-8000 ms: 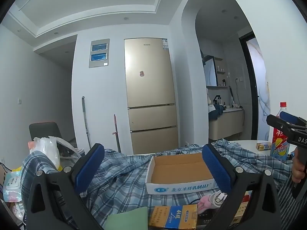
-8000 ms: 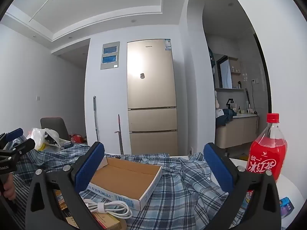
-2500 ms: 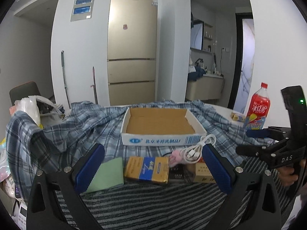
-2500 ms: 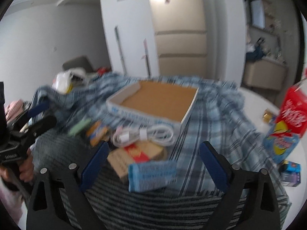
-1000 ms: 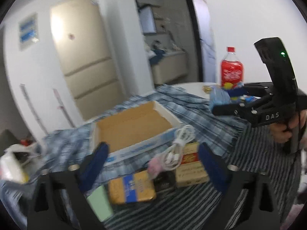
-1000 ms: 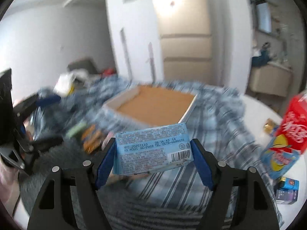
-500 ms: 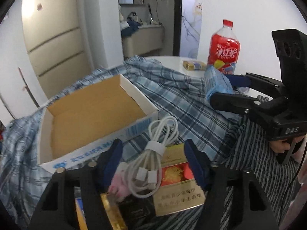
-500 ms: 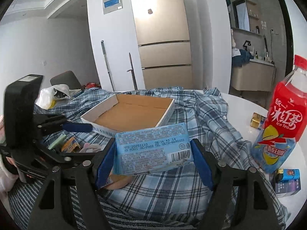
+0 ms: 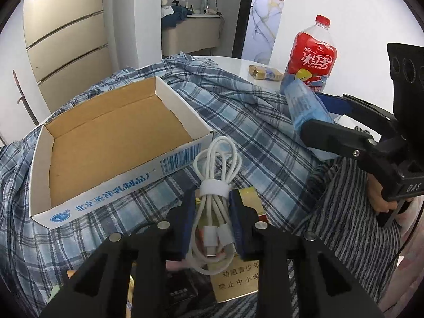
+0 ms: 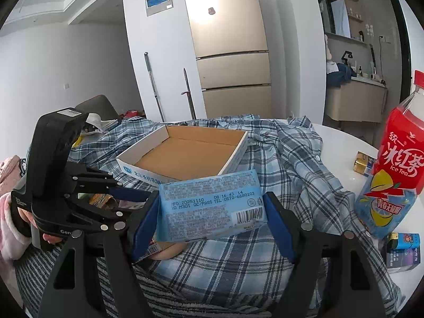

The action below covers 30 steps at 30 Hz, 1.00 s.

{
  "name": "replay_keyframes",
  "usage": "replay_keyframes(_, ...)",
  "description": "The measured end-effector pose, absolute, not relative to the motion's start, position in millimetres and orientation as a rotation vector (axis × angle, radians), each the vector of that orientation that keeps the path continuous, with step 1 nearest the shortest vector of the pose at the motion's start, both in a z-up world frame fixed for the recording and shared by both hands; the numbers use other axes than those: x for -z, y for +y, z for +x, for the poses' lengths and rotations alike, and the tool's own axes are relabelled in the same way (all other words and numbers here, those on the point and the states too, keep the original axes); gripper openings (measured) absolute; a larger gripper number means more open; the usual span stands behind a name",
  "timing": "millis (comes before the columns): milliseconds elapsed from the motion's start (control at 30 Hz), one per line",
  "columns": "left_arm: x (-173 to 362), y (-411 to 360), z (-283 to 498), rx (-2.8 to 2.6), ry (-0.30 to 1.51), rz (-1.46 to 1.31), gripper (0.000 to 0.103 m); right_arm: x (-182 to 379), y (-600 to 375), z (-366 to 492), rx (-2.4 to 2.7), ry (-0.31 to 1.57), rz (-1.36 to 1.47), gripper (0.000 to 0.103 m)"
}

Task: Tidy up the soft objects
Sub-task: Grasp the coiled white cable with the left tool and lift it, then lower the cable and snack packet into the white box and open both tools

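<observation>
My left gripper is shut on a coiled white cable that lies over a gold box in front of the empty cardboard tray. My right gripper is shut on a light blue tissue pack and holds it above the plaid shirt, short of the tray. The right gripper with the pack also shows at the right of the left wrist view. The left gripper shows at the left of the right wrist view.
A red iced tea bottle stands on the white table at the right, with a small gold box behind it and a blue carton in front. A striped cloth covers the near table. Small boxes lie under the left gripper.
My left gripper has moved in and closed on the white cable. My right gripper still holds the tissue pack, now steady in front of the tray.
</observation>
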State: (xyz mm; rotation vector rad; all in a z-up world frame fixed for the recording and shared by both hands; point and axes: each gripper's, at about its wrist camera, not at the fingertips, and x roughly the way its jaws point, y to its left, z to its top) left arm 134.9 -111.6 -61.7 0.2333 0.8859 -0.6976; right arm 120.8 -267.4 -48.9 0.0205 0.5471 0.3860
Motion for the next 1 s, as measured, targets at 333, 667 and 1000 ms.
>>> replay_keyframes(333,16,-92,100,0.593,0.738,0.199,0.024,40,-270,113,-0.344,0.503,0.008,0.075)
replay_keyframes(667,-46,-74,99,0.378,0.593,0.16,0.024,-21,-251,96,-0.264,0.377,-0.015,0.075)
replay_keyframes(1000,-69,-51,151,0.205,0.495,0.032,0.024,-15,-226,199,-0.317,0.558,0.112,0.075)
